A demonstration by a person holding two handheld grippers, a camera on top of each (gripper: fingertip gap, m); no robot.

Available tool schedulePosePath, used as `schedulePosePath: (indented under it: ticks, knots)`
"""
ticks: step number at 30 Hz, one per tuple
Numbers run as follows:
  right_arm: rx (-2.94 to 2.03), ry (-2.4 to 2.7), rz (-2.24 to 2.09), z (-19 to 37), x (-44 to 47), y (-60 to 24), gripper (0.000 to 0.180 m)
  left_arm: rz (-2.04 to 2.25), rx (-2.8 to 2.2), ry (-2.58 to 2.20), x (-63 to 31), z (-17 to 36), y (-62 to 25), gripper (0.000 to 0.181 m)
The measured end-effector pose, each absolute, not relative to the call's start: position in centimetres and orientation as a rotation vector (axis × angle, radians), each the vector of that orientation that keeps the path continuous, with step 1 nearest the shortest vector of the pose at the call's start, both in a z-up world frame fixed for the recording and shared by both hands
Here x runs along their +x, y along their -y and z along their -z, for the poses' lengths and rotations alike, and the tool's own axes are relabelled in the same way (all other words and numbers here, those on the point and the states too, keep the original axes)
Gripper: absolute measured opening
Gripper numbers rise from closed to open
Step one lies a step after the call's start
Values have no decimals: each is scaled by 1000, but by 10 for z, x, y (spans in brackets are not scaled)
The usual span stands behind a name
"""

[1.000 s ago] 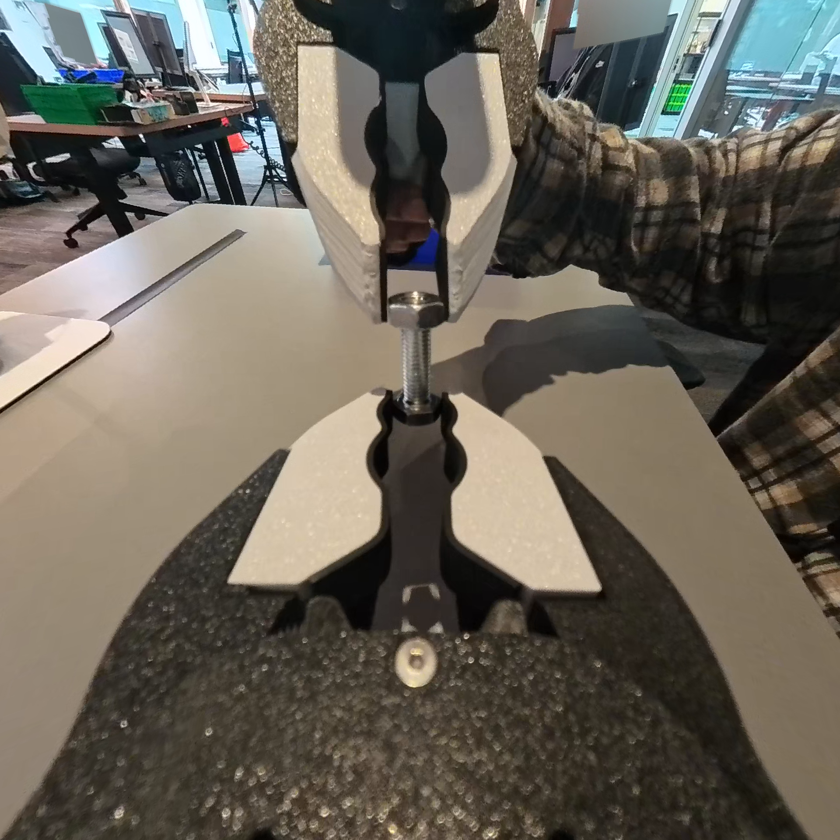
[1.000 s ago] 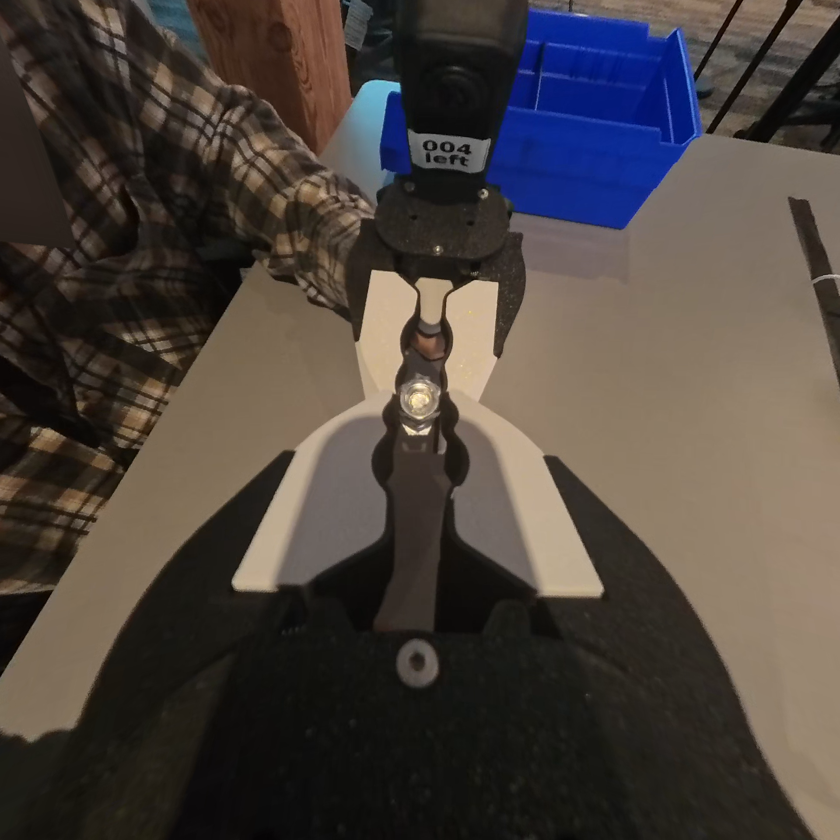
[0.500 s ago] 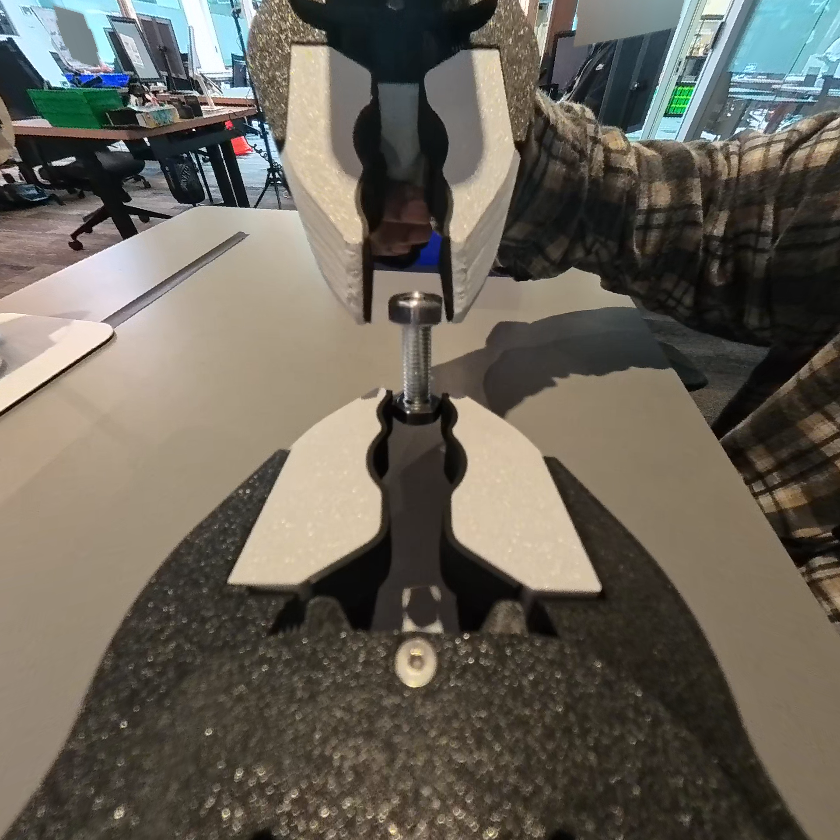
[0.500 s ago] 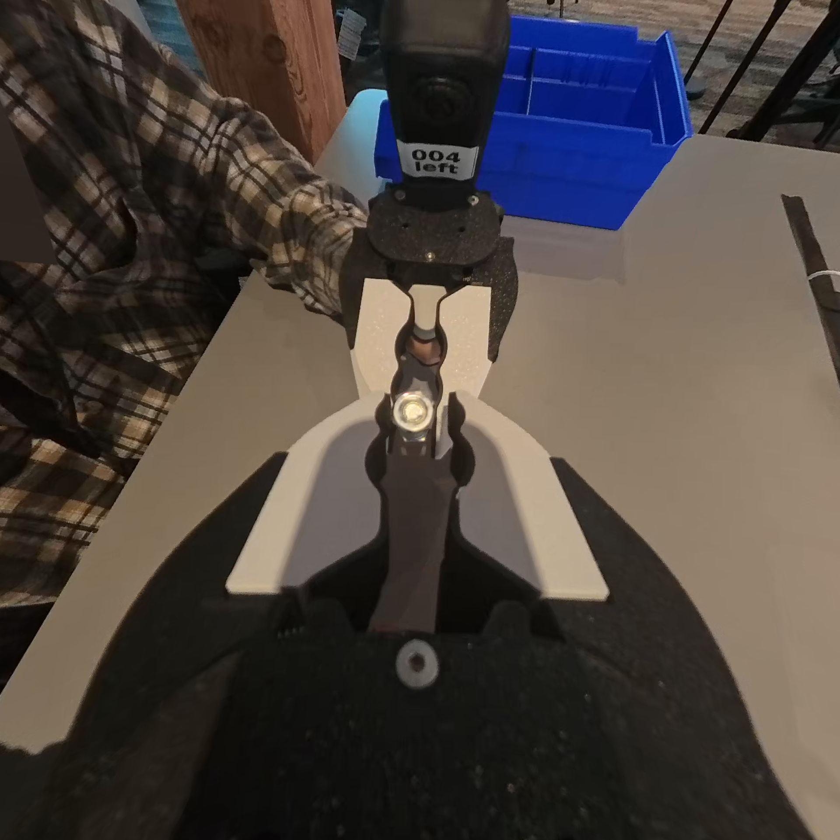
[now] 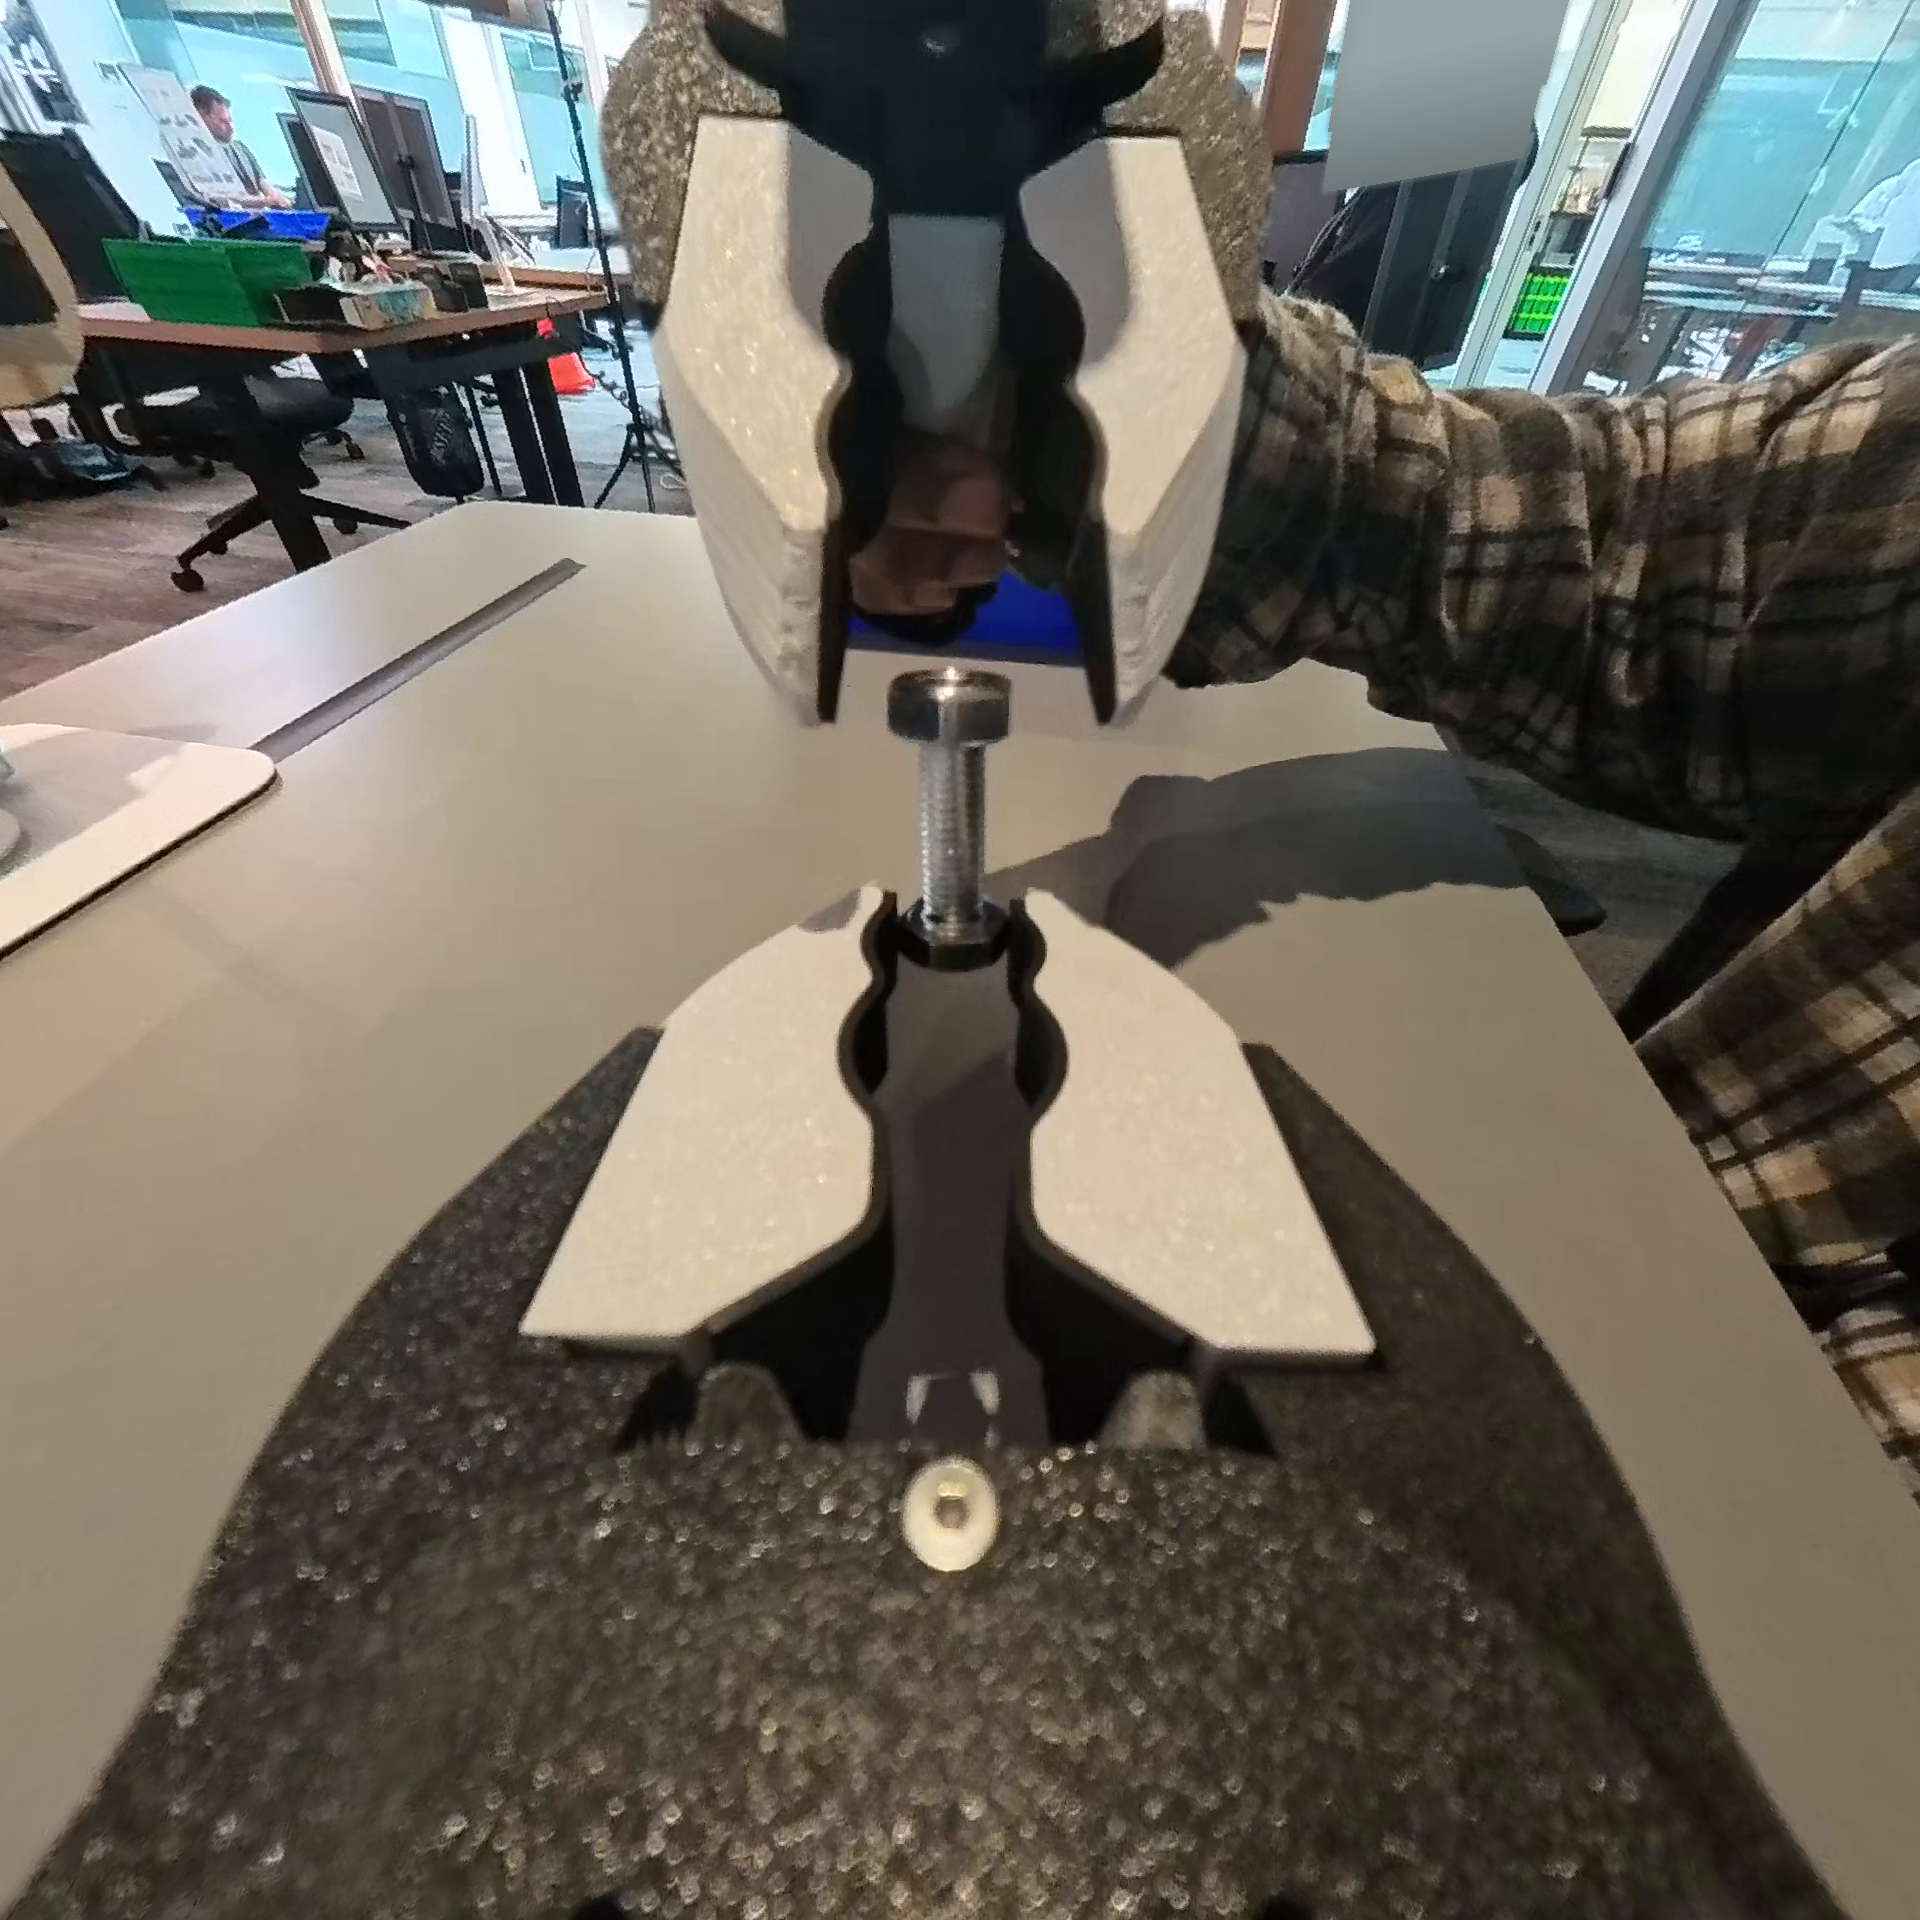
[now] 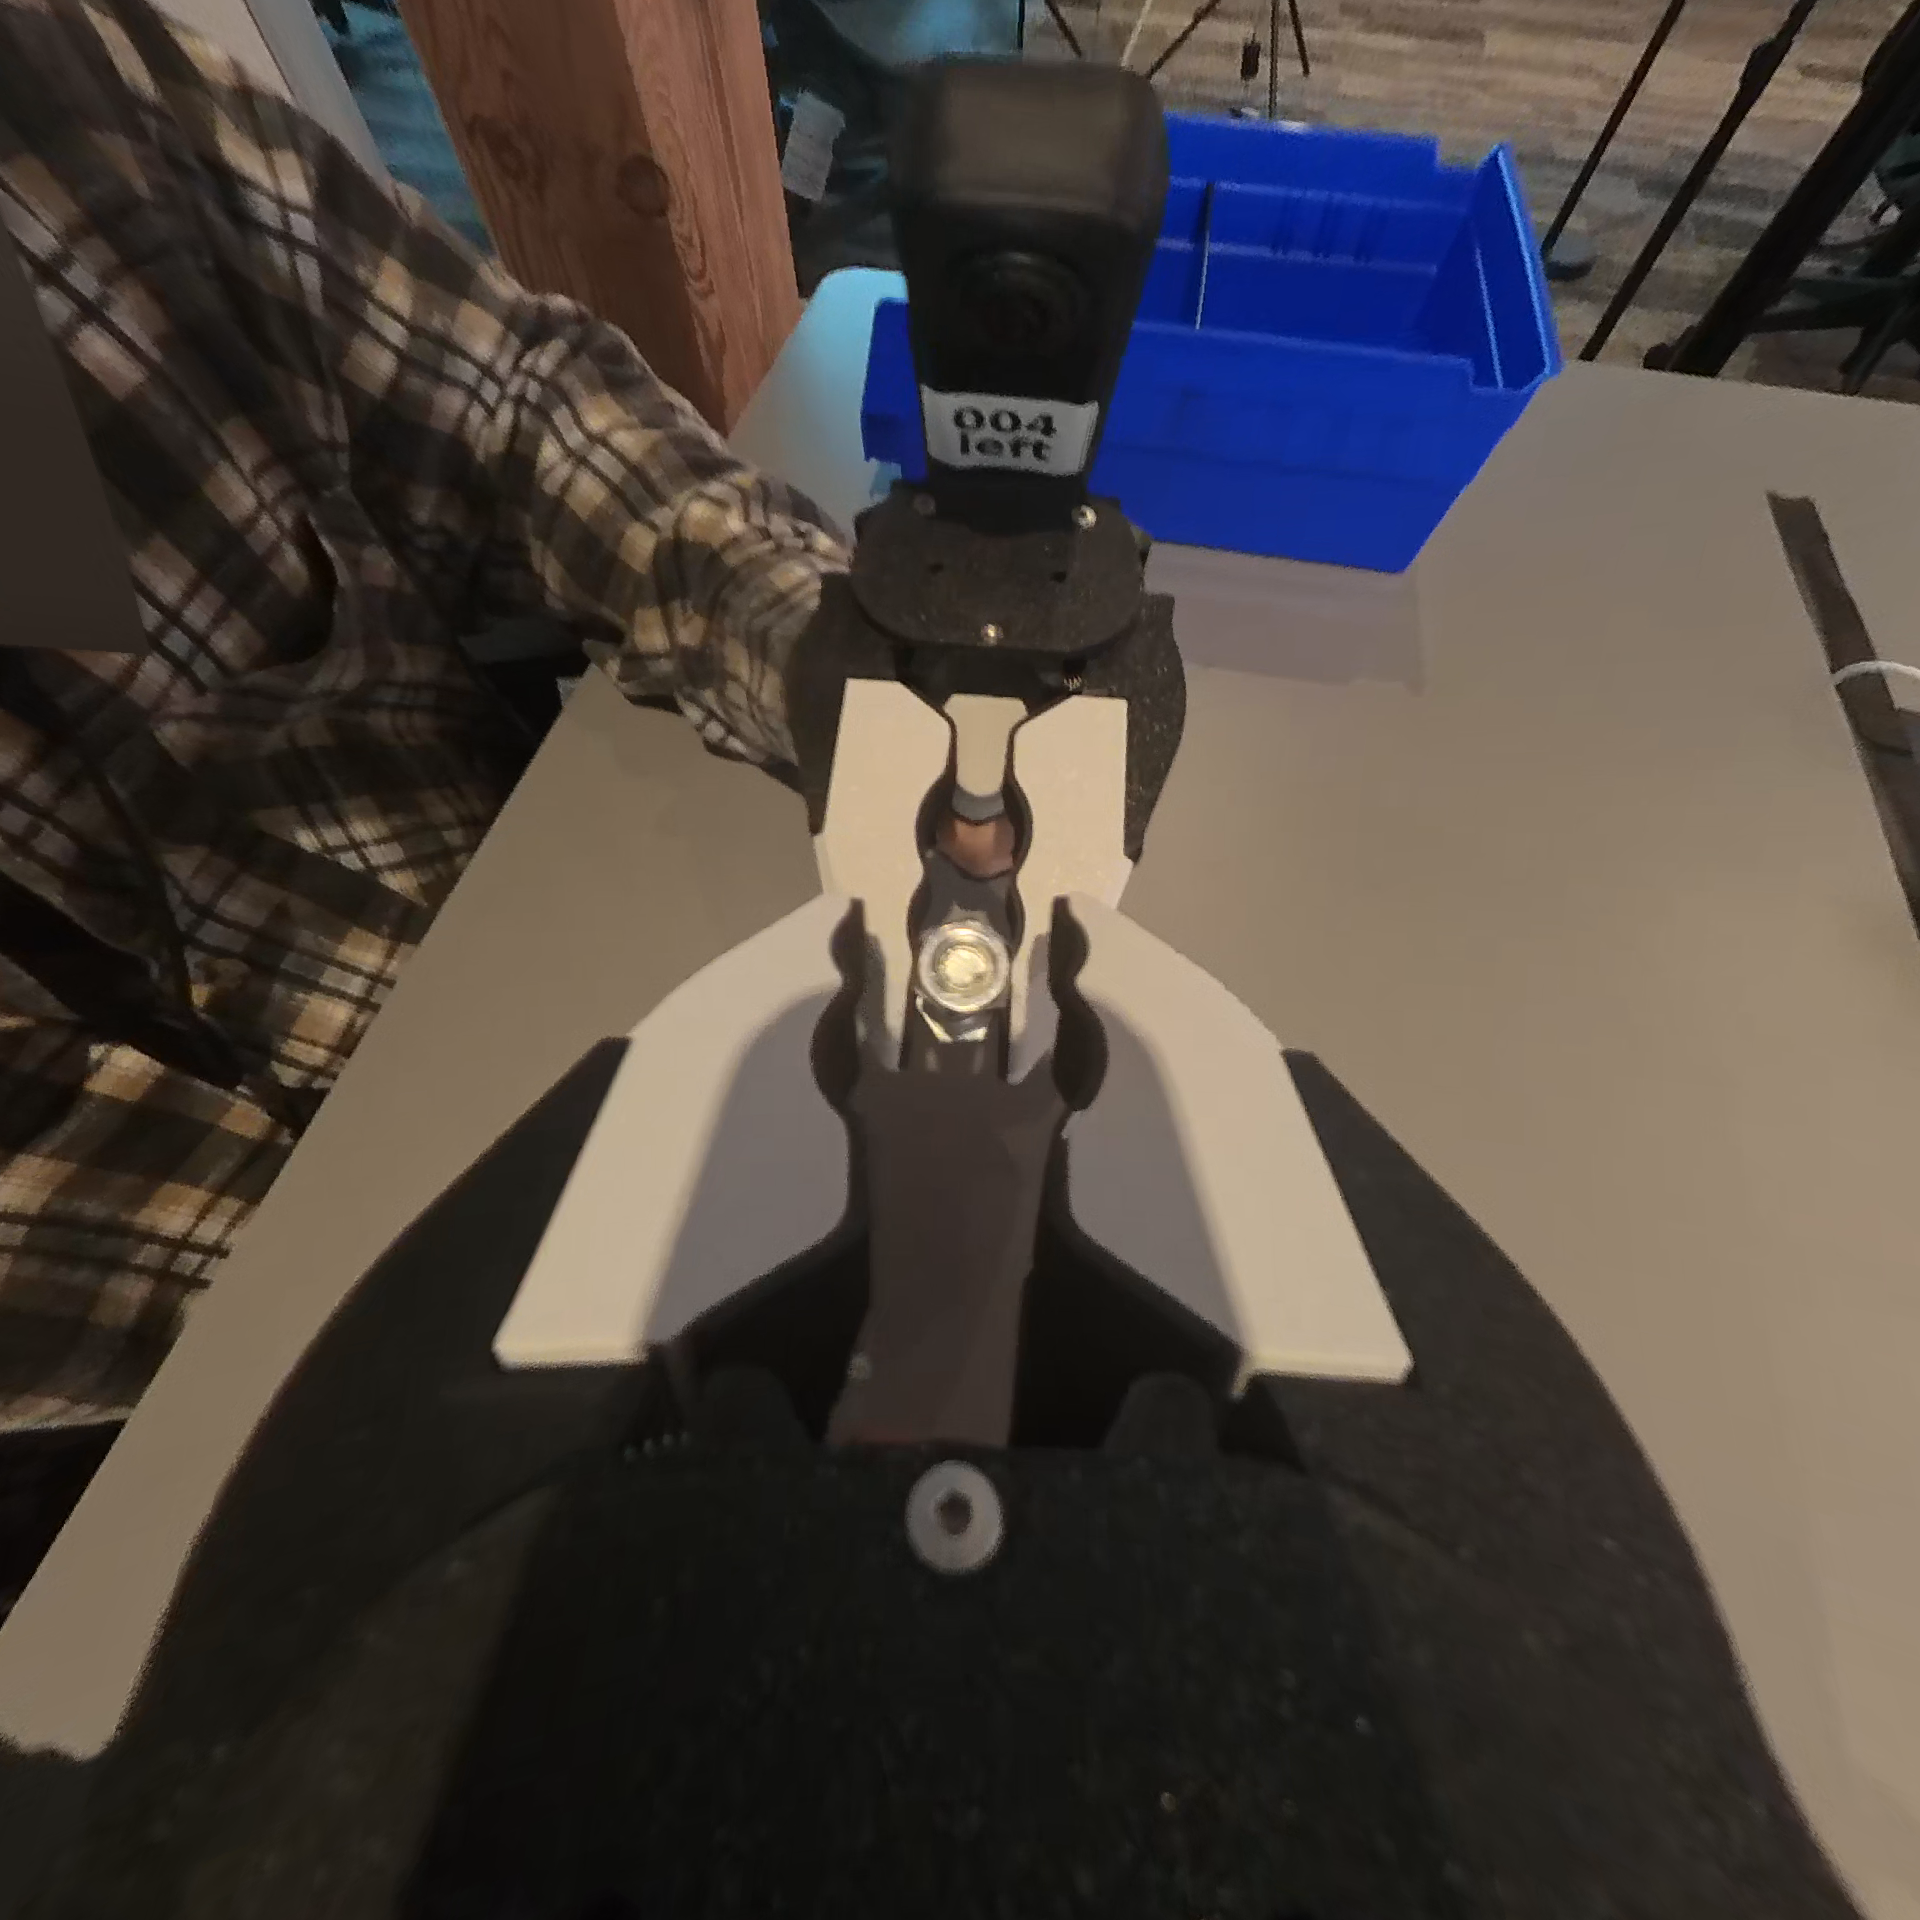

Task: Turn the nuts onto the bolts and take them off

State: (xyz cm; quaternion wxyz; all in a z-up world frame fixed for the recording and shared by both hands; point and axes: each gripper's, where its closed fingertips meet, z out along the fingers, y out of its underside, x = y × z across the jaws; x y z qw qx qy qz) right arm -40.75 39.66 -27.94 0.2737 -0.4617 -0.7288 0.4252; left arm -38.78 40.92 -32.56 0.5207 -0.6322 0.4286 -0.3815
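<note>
left tool (image 5: 951, 914) pinching dark hex nut (image 5: 951, 932) low on upright silver threaded bolt (image 5: 951, 800) | right tool (image 5: 956, 701) spread around the bolt head, not touching | mid-turn regrip, next: close squarely on head, twist

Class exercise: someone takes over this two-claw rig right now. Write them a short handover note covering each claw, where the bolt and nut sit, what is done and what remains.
Left claw: shut on the dark hexagonal metal nut, holding the silver threaded steel bolt upright above the grey table.
Right claw: open, its white fingers straddling the bolt's hex head without touching it.
Nut sits at the bolt's lower end, most thread bare above it.
Blue plastic bin stands behind on the table.
Done: nut and bolt are engaged.
Left: probably re-grip the head and continue turning; whether on or off, the pictures cannot say.
</note>
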Motion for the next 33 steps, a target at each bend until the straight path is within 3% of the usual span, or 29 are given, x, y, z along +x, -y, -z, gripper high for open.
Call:
schedulePosePath:
  ticks: [3,8,15,33]
  knots:
    - [-1210,1891,-1173,268,-408,-398,47,920,-1509,-1001,-390,324,-411,19]
    - [-1119,1485,-1430,229,-399,-404,95,947,-1471,-938,-396,314,-414,19]
    - [-1248,1260,-1461,249,-403,-428,105,984,-1409,-908,-397,303,-411,19]
    - [-1248,1393,-1411,259,-424,-427,97,1012,-1328,-954,-392,294,-398,20]
